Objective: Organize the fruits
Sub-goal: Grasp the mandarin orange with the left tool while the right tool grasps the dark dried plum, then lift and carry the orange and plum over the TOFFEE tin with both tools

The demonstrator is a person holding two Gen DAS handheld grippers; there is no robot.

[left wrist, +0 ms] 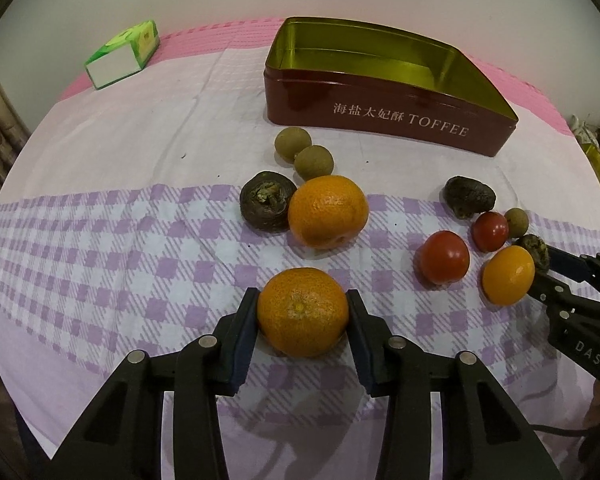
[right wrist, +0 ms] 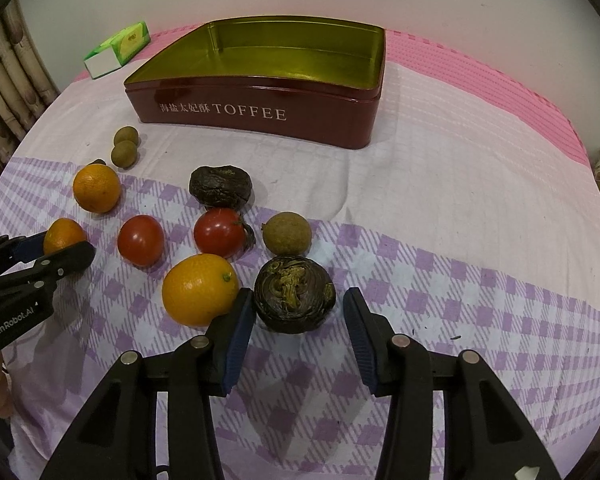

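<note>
Fruits lie scattered before a red toffee tin [right wrist: 256, 112]; the left wrist view shows the left claw [left wrist: 302, 312] clamped on a mandarin [left wrist: 303, 311], while only the right wrist view shows the right claw [right wrist: 298, 312] part-open around a dark water chestnut [right wrist: 294, 294], its right pad clear.

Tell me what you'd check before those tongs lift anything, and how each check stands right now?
1. Left tongs pressing both sides of the orange: ok.
2. Right tongs closed on the dark fruit: not ok; one pad touches, a gap shows at the other.
3. Toffee tin open and empty: ok.
4. Neighbouring yellow-orange fruit clear of the right tongs: not ok, it sits against a finger.
5. Grip firm enough to lift the orange: cannot tell.
</note>
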